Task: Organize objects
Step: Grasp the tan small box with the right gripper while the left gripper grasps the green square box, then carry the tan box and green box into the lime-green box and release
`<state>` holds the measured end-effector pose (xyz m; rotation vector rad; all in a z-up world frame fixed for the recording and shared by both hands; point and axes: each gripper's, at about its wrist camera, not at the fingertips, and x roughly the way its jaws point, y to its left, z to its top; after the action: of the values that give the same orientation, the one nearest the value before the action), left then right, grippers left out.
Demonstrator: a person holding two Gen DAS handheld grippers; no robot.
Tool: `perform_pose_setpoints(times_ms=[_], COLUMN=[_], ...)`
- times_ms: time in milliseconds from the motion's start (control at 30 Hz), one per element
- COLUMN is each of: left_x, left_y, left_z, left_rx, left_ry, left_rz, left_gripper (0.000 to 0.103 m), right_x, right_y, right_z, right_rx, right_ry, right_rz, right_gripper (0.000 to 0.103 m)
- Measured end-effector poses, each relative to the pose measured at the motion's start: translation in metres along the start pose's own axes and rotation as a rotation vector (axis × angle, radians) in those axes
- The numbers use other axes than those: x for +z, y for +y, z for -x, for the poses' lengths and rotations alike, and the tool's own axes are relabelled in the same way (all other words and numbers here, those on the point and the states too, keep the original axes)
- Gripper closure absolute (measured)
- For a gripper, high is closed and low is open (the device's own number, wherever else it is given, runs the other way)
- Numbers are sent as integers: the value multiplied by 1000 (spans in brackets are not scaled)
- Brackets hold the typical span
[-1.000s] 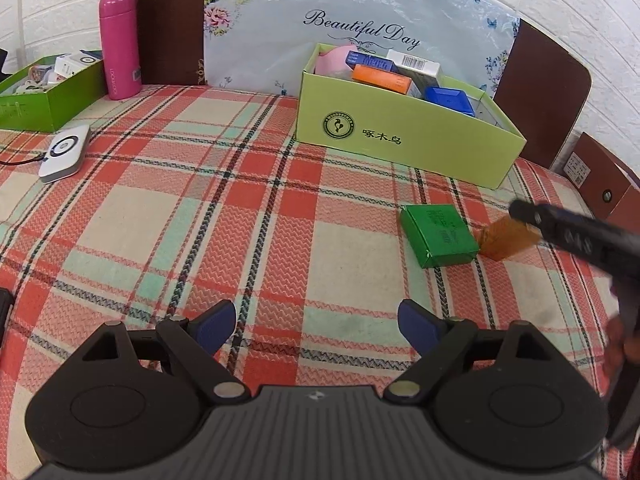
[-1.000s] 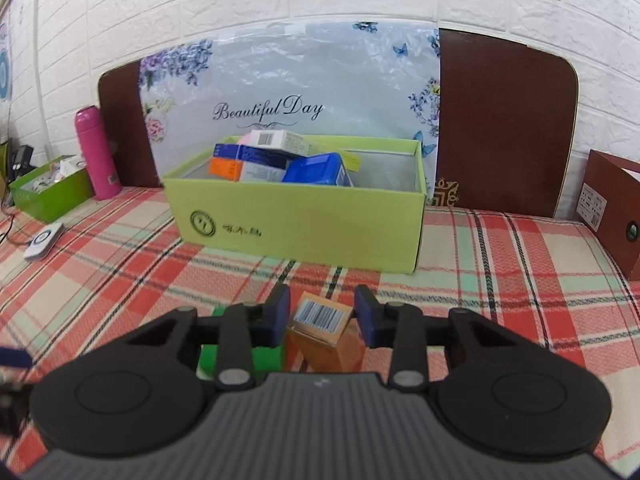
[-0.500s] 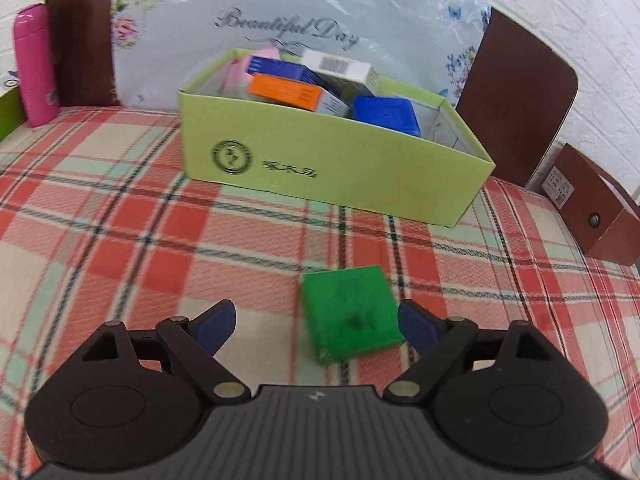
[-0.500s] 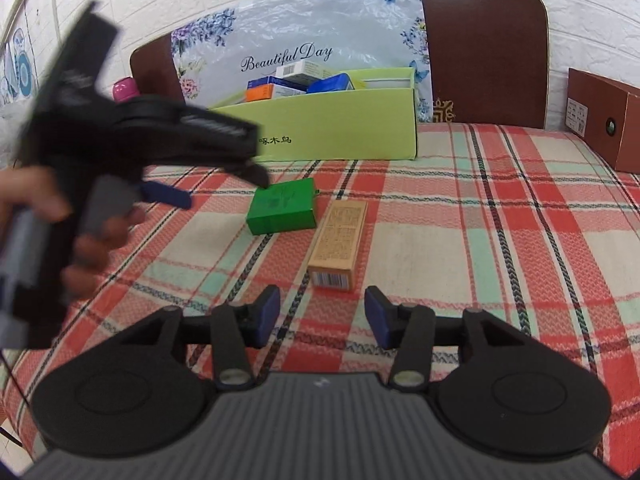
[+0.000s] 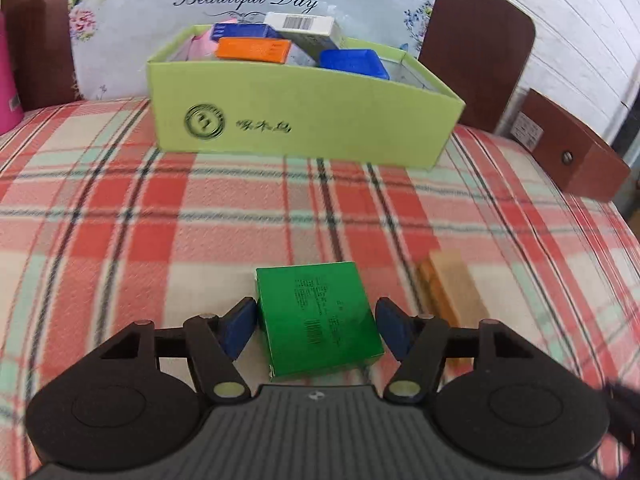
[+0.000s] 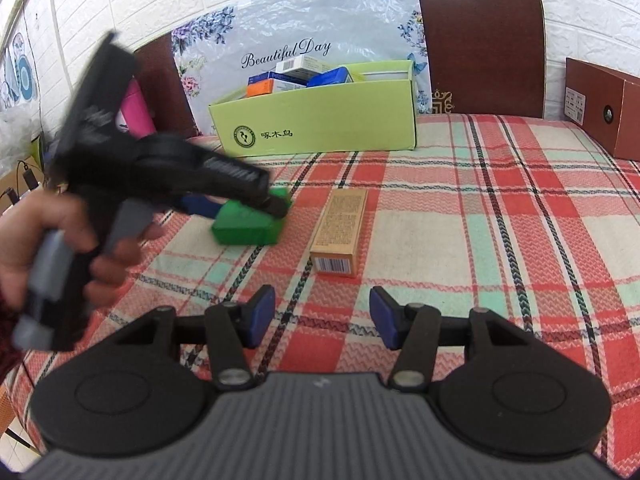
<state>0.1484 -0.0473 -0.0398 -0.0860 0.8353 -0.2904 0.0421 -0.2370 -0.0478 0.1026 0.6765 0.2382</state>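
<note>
My left tongs [image 5: 316, 326] straddle the green box [image 5: 318, 316] on the plaid surface [image 5: 120, 220], pads wide and not clamped, right tongs [image 6: 322, 316] wide and empty short of the tan box [image 6: 340, 228], lime carton [image 5: 304, 120] behind holds orange, blue, white and pink boxes.

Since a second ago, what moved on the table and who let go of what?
The right hand-held gripper let go of the tan box, left it lying on the checked cloth and backed away, open. The left hand-held gripper swung over and closed in around the green box, its fingers flanking it but not clearly squeezing. The green box itself and the lime bin of boxes stayed put.
</note>
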Motion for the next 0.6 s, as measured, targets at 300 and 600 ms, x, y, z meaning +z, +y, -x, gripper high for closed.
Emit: perform_pose_setpoints(times_ms=[300,600], left_x=[-30,-33], left_y=[18,22], left_z=[27,30], left_rx=[46,70], left_ry=[16,13], left_rz=[66,79], left_gripper=[33,33], right_x=[28,11], right_y=[9,29], right_z=[-54,-22], right_rx=[-97,-64], right_ry=[34,98], right_rz=[34,113], right_gripper=[55,70])
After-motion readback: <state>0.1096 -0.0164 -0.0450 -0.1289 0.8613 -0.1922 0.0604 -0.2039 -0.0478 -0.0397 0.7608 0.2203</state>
